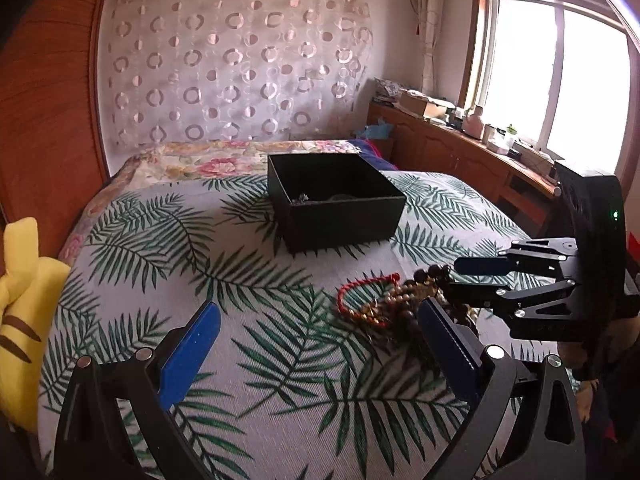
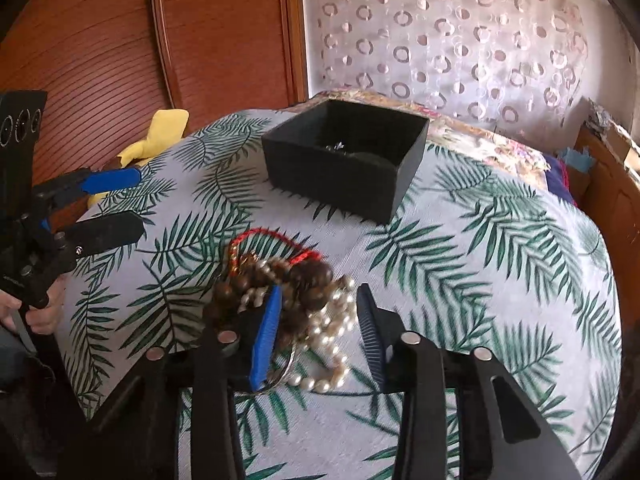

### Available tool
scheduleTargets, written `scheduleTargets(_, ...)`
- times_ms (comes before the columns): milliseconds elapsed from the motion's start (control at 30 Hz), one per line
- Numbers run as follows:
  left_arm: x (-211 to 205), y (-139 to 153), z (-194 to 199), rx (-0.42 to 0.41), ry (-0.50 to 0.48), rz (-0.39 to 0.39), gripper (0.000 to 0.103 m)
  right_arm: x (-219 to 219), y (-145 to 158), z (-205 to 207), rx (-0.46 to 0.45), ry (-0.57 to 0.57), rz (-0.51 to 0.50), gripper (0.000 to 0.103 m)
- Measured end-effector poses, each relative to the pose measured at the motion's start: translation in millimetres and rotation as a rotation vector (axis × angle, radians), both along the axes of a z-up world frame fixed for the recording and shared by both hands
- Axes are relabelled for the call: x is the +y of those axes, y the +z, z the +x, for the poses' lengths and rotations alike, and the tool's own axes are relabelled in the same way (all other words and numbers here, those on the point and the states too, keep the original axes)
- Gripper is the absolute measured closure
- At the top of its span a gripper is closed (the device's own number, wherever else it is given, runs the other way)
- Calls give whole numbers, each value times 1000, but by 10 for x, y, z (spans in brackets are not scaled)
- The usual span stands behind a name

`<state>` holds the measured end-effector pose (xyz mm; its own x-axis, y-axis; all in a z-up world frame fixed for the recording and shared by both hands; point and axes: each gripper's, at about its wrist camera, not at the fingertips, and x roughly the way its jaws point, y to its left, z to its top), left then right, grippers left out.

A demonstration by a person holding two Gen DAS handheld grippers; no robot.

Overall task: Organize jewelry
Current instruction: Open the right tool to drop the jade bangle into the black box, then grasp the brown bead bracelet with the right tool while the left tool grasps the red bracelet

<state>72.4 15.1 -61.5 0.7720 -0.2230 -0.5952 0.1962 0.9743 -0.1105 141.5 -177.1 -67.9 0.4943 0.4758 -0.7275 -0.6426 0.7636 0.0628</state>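
A pile of jewelry lies on the leaf-print bedspread point(image 1: 168, 248): a red cord bracelet point(image 1: 360, 300) point(image 2: 272, 236), brown wooden beads point(image 1: 432, 276) point(image 2: 312, 276) and a pearl string point(image 2: 332, 320). My right gripper point(image 2: 319, 291) point(image 1: 454, 279) has its pads against both sides of the brown beads and pearls. Behind the pile stands an open black box point(image 1: 344, 220) point(image 2: 332, 180) with small jewelry pieces point(image 1: 300, 199) inside. My left gripper point(image 1: 320, 344) point(image 2: 120, 206) is wide open and holds nothing, just left of the pile.
A yellow plush toy point(image 1: 24, 300) point(image 2: 160, 132) lies at the bed's left edge by a wooden panel point(image 1: 48, 100). A floral quilt point(image 1: 224, 160) is folded behind the box. A cluttered wooden cabinet point(image 1: 460, 148) runs under the window on the right.
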Motion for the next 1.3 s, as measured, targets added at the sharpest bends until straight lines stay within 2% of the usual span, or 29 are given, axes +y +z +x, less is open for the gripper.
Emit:
scheduleTargets(267, -24, -45, -26, 13, -15, -1, 8, 131, -70, 109, 6, -29, -30, 65)
scheduleTargets(433, -8, -60, -17, 19, -14, -2, 8, 125, -34, 119, -20, -30, -31, 85)
scheduleTargets(700, 4, -71, -12, 21, -9, -2, 8, 44, 370, -14, -99, 11, 70, 86)
scheduleTargets(1033, -8, -78, -14, 24, -8, -2, 8, -58, 820, -140, -195, 5, 115, 86)
scheduleTargets(1233, -28, -100, 43, 46, -29, 0, 8, -197, 811, -117, -205, -46, 89, 86)
scheduleTargets(1267, -30, -103, 62, 49, -37, -3, 11, -221, 790, -109, -201, -53, 88, 86)
scheduleTargets(1300, -34, -110, 100, 59, -47, -5, 19, -249, 769, -103, -198, -60, 86, 86)
